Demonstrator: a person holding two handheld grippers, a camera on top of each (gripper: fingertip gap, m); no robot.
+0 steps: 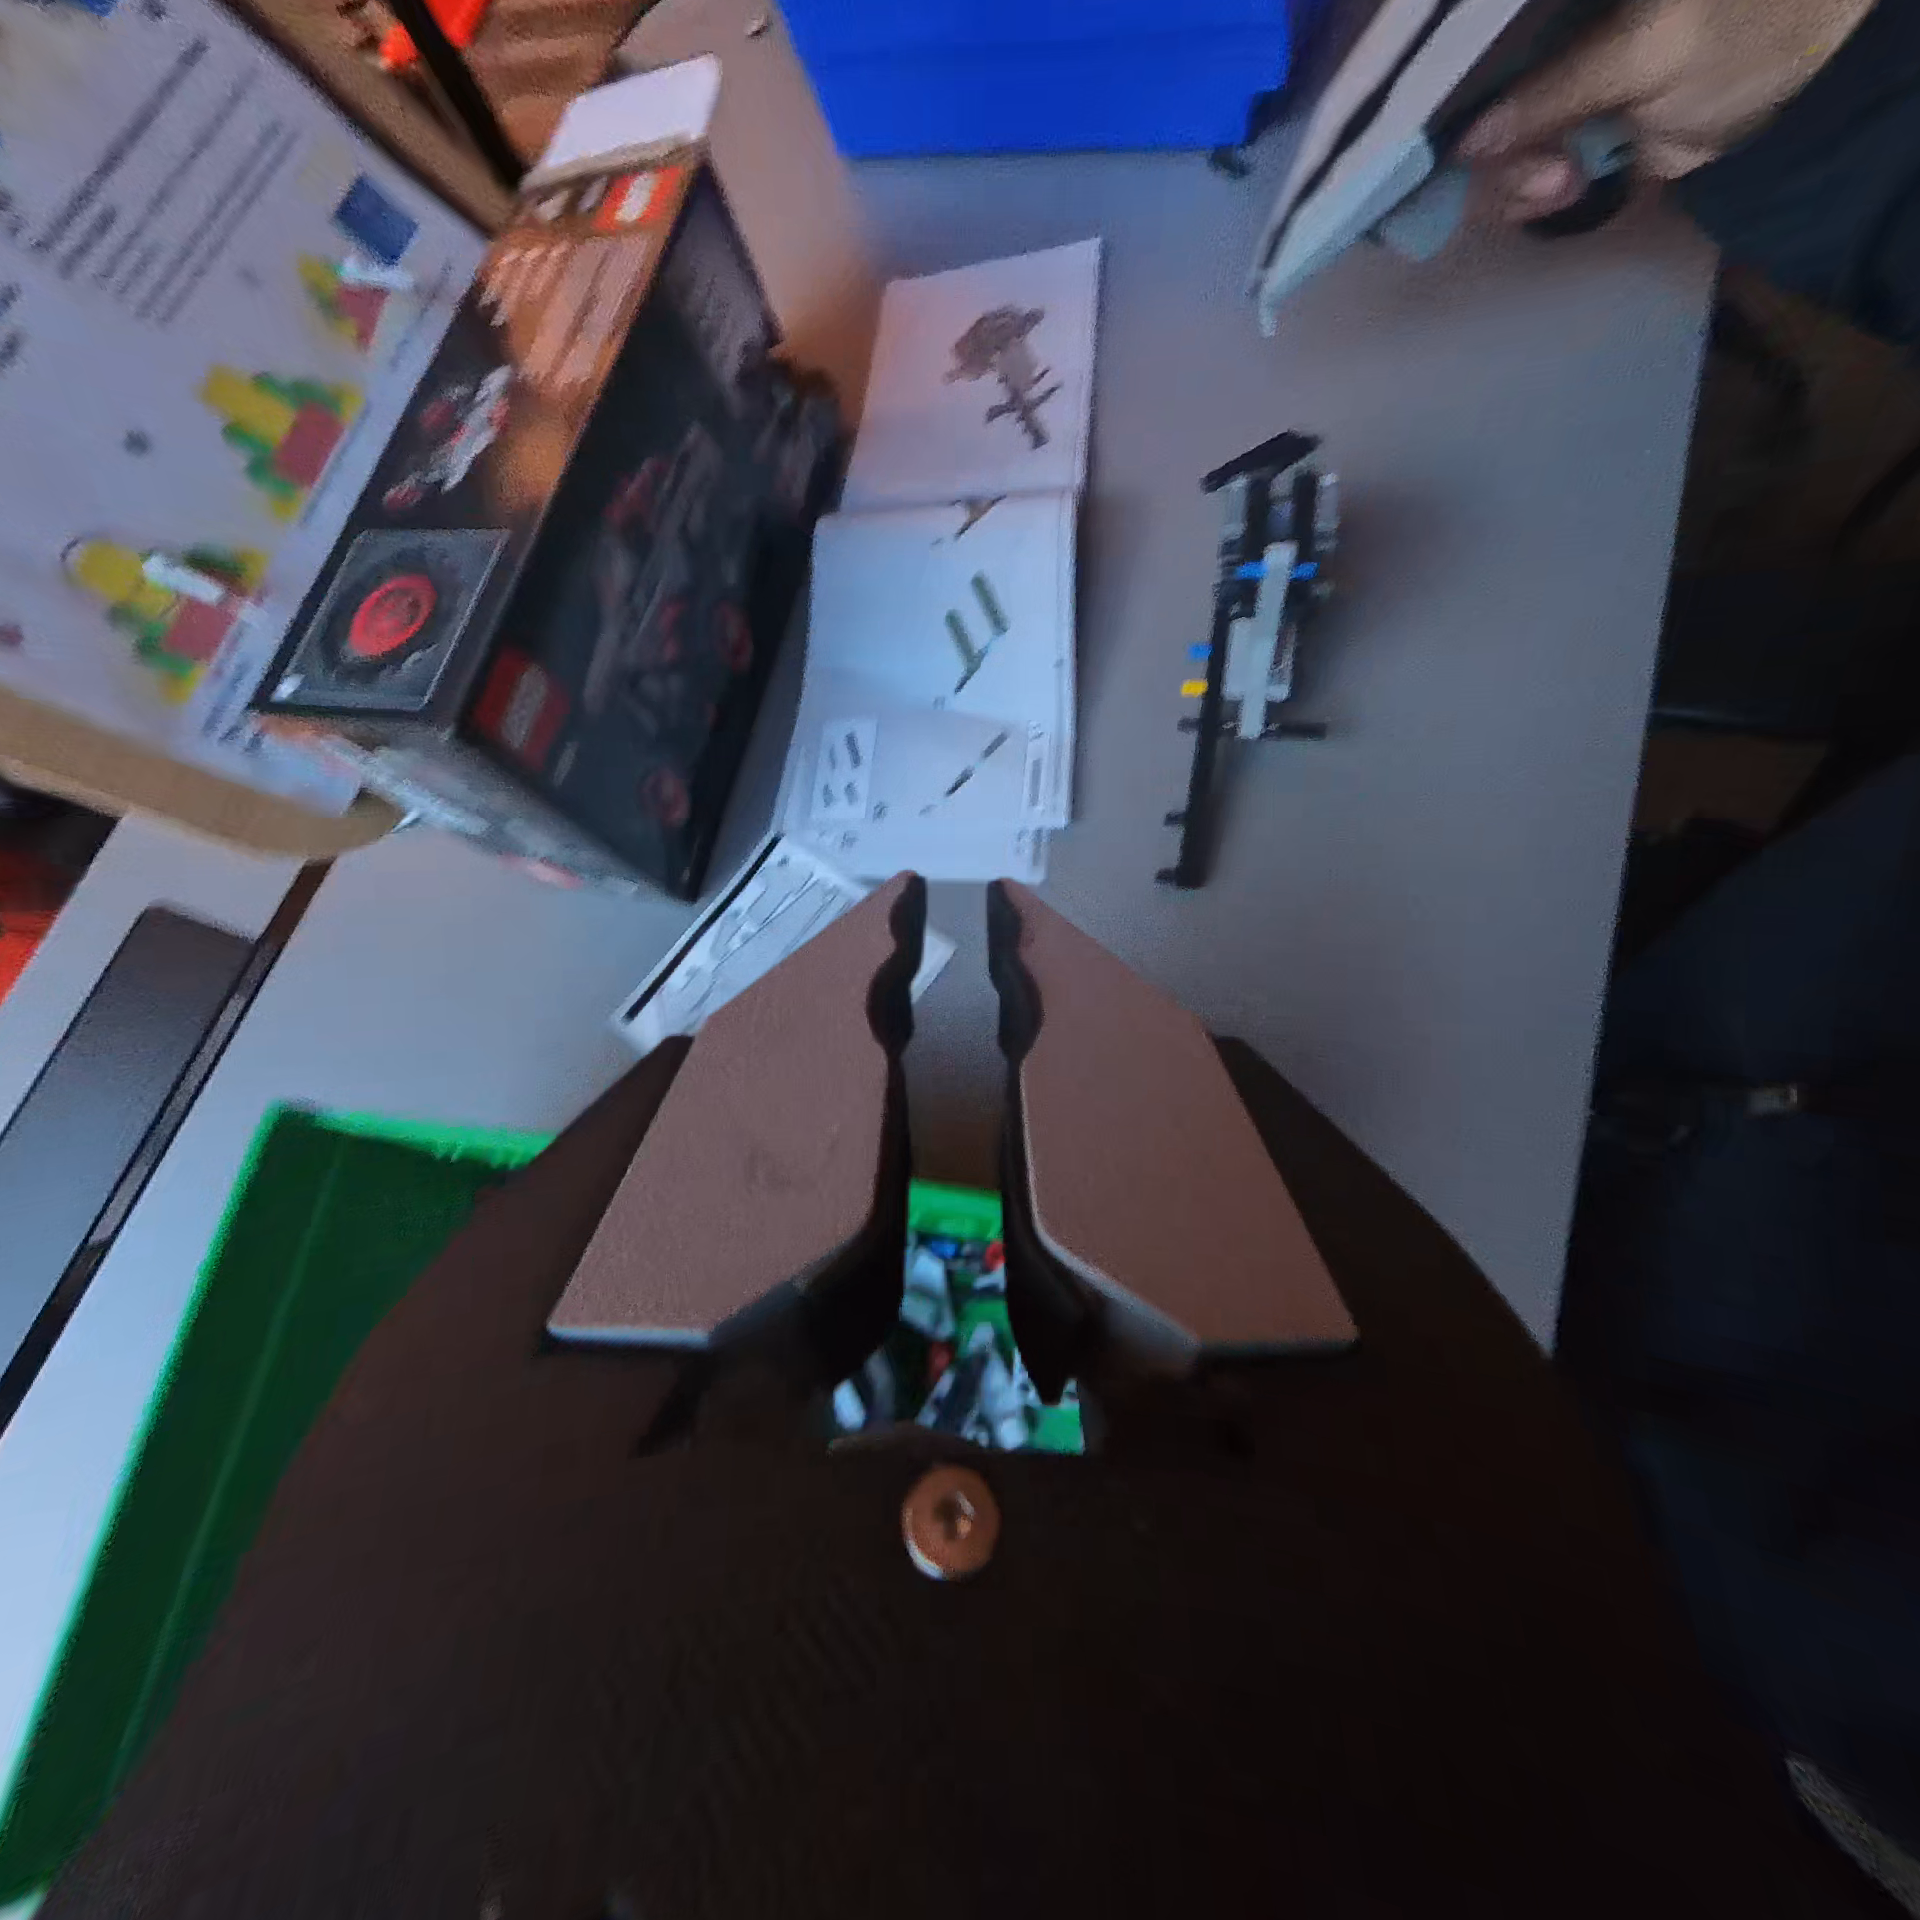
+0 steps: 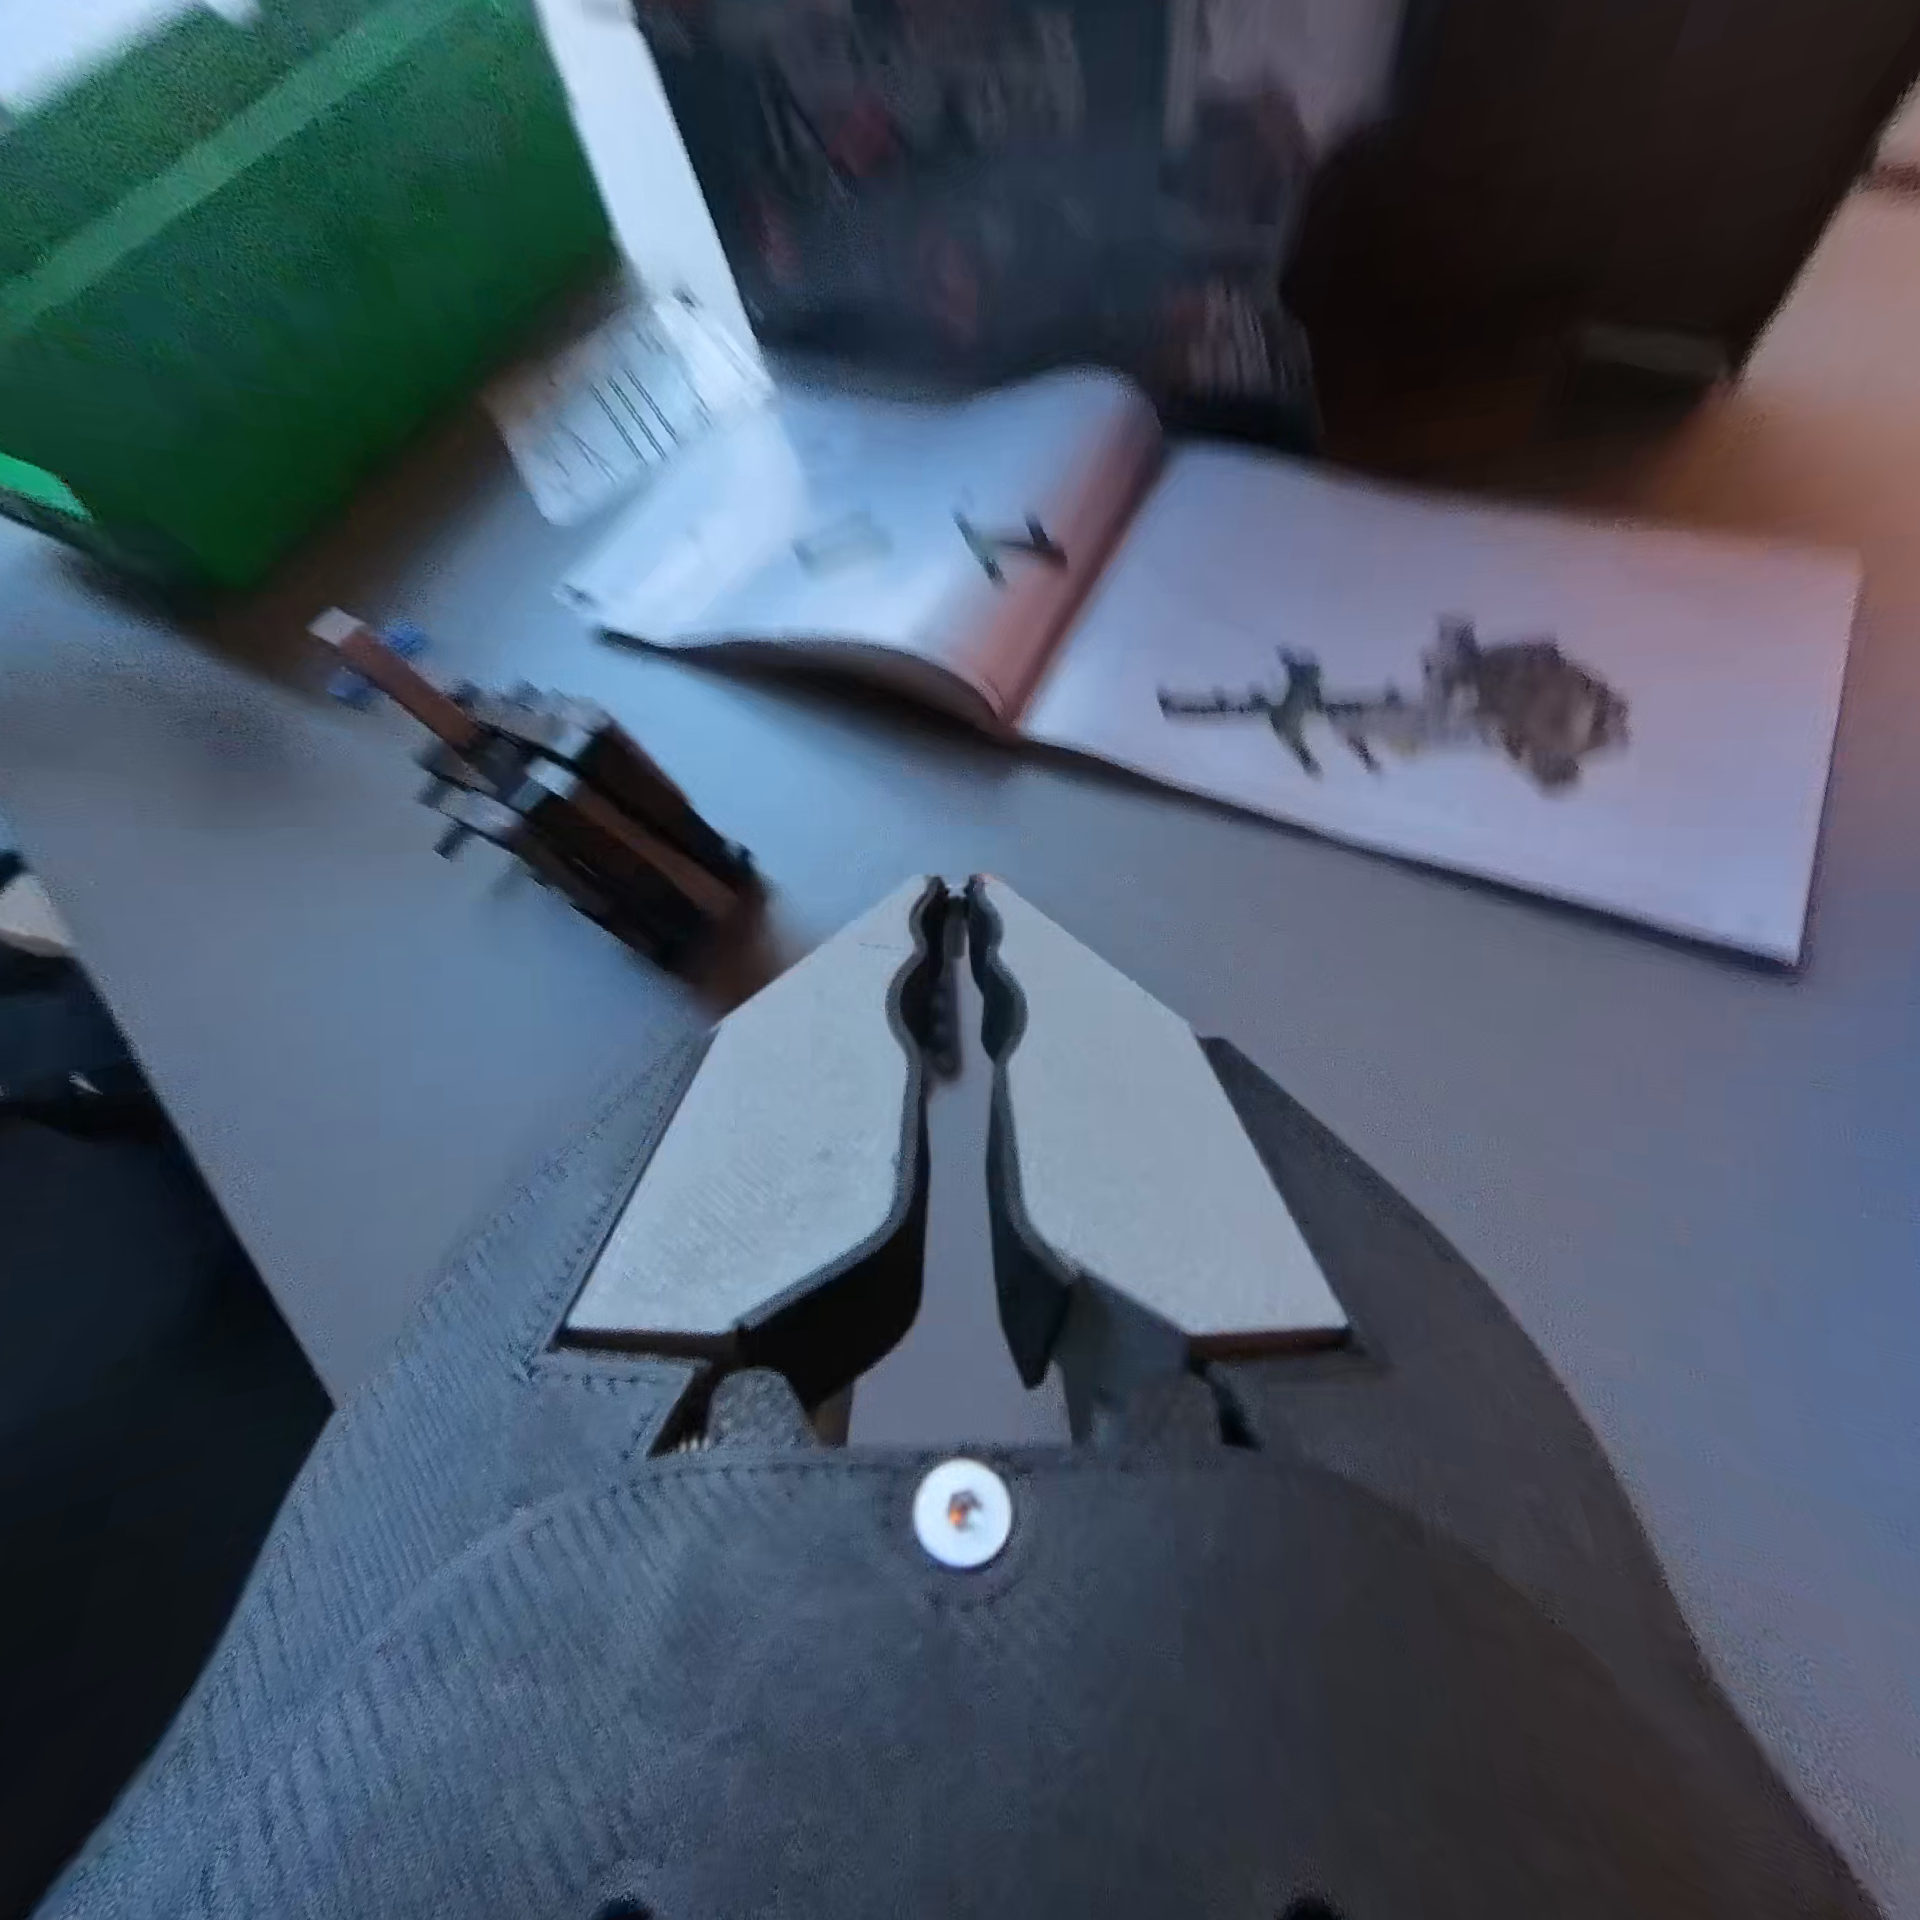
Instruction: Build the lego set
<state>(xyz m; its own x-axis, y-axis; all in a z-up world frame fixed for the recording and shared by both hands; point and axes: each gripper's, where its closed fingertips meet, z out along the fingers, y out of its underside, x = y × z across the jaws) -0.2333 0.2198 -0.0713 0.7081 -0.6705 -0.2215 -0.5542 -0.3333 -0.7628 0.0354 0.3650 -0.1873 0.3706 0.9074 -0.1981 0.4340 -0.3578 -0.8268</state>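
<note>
A partly built black, grey and white lego assembly (image 1: 1252, 623) lies on the grey table (image 1: 1403, 935), ahead and to the right of my left gripper (image 1: 956, 894). That gripper is slightly open and empty, above a green bin (image 1: 312, 1299) of loose lego pieces (image 1: 956, 1340). The open instruction booklet (image 1: 966, 520) lies ahead of it. My right gripper (image 2: 958, 888) is shut on a small thin black lego piece (image 2: 943, 1023), held above the table. The assembly (image 2: 582, 800) is to its left and the booklet (image 2: 1351, 665) ahead. The right gripper also shows top right in the left wrist view (image 1: 1340, 197).
A black lego set box (image 1: 582, 540) stands left of the booklet, with a cardboard box (image 1: 156, 364) bearing a picture sheet beside it. A blue bin (image 1: 1039, 73) is at the far side. The table edge runs down the right. The green bin (image 2: 260, 260) stands far left. The gap from one gripper's tips to the other's is roughly 35 centimetres.
</note>
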